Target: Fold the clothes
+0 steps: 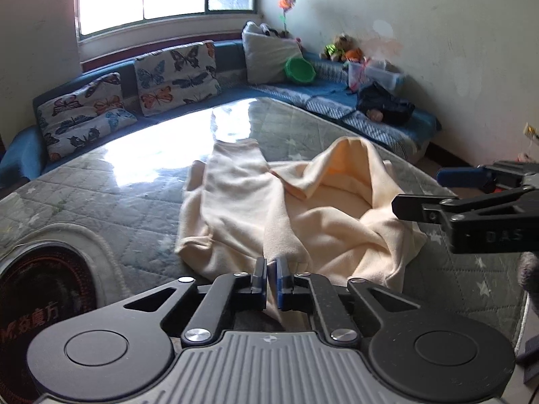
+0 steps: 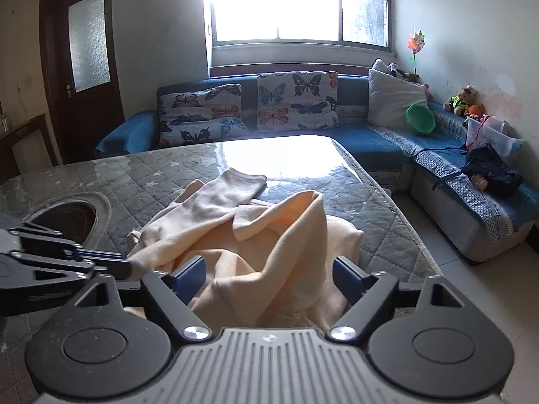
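A cream garment (image 1: pixel 286 208) lies crumpled on the quilted grey table (image 1: pixel 118 208), one sleeve stretched toward the far side. My left gripper (image 1: pixel 271 271) is shut on the garment's near edge, cloth pinched between its blue pads. My right gripper (image 2: pixel 269 269) is open, its jaws wide apart, with a raised fold of the garment (image 2: pixel 269 252) between them. The right gripper also shows at the right in the left wrist view (image 1: pixel 417 192). The left gripper shows at the left in the right wrist view (image 2: pixel 124 262), holding cloth.
A round induction hob (image 1: pixel 40 289) is set in the table at the near left. A blue corner sofa (image 2: pixel 370 141) with butterfly cushions, a green bowl (image 2: pixel 419 119), toys and a dark bag runs behind and to the right. Tiled floor lies right of the table.
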`<state>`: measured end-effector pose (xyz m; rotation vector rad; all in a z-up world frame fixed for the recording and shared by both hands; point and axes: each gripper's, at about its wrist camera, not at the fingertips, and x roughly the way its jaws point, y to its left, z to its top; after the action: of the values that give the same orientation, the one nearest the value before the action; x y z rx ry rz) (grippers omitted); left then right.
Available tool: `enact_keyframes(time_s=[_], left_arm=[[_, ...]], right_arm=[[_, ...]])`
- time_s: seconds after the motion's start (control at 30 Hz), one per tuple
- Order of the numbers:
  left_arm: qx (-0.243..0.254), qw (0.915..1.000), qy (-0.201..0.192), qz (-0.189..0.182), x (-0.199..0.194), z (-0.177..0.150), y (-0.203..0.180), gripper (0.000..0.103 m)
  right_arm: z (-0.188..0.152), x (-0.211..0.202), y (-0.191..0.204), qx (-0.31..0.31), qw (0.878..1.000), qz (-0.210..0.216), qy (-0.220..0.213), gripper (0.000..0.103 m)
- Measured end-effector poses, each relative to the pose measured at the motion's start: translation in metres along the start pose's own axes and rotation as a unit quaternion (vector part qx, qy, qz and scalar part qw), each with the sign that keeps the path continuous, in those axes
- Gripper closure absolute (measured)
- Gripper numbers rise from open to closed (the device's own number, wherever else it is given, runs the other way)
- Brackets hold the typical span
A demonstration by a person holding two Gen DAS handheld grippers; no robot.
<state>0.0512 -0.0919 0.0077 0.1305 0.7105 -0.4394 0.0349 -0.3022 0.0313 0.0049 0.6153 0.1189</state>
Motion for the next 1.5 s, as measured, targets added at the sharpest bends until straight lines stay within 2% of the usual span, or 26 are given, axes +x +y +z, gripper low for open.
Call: enact_keyframes(time_s=[0.1,0.27,0.37,0.43,0.47,0.5,0.53,0.57,0.63,0.7,0.77,0.87,1.0,1.33,1.5], left_arm=[[-0.012,0.9999,-0.01,0.002,-0.013,-0.003,0.01,0.103],[-0.031,0.9994,-0.017,-0.002,-0.032,-0.009,0.023,0.103],[-0.031,0.9994,-0.014,-0.01,-0.032,-0.008,0.024,0.102],[-0.025,0.9995,-0.012,-0.017,-0.028,-0.006,0.019,0.099],[-0.019,0.9995,-0.012,-0.021,-0.025,-0.005,0.015,0.094],[-0.013,0.9995,-0.012,-0.024,-0.022,-0.004,0.01,0.081],[-0.007,0.9996,-0.012,-0.025,-0.019,-0.004,0.007,0.072],[-0.003,0.9997,-0.01,-0.024,-0.013,-0.004,0.003,0.058],[0.0,0.9998,0.001,-0.021,-0.001,-0.002,-0.001,0.055],[0.002,0.9998,0.013,-0.018,0.012,0.0,-0.004,0.055],[0.002,0.9997,0.019,-0.014,0.023,0.0,-0.004,0.056],[-0.006,0.9994,0.03,-0.015,0.033,-0.001,0.0,0.093],[-0.025,0.9994,0.009,-0.021,0.02,-0.001,0.011,0.096],[-0.039,0.9982,-0.044,-0.007,-0.038,-0.002,0.029,0.097],[-0.046,0.9972,-0.059,-0.006,-0.07,-0.015,0.038,0.097]], right_arm=[[0.002,0.008,0.004,0.003,1.0,0.006,0.005,0.026],[0.004,0.024,0.007,0.003,1.0,0.004,0.02,0.034],[0.004,0.036,0.004,0.008,0.999,-0.007,0.03,0.035],[0.004,0.042,0.001,0.013,0.999,-0.011,0.037,0.04],[0.004,0.045,-0.001,0.016,0.999,-0.013,0.041,0.041],[0.003,0.048,-0.005,0.023,0.999,-0.014,0.047,0.045],[0.002,0.05,-0.007,0.026,0.998,-0.016,0.051,0.047],[0.001,0.052,-0.009,0.028,0.998,-0.018,0.054,0.049],[-0.002,0.054,-0.012,0.031,0.998,-0.017,0.059,0.056],[-0.004,0.055,-0.015,0.035,0.997,-0.015,0.062,0.068],[-0.007,0.054,-0.017,0.036,0.997,-0.014,0.062,0.076],[-0.011,0.05,-0.019,0.036,0.998,-0.01,0.057,0.09],[-0.013,0.04,-0.018,0.03,0.999,-0.005,0.041,0.098],[-0.009,-0.016,-0.015,0.014,1.0,0.02,-0.009,0.1],[-0.011,-0.058,-0.009,-0.004,0.998,0.045,-0.034,0.101]])
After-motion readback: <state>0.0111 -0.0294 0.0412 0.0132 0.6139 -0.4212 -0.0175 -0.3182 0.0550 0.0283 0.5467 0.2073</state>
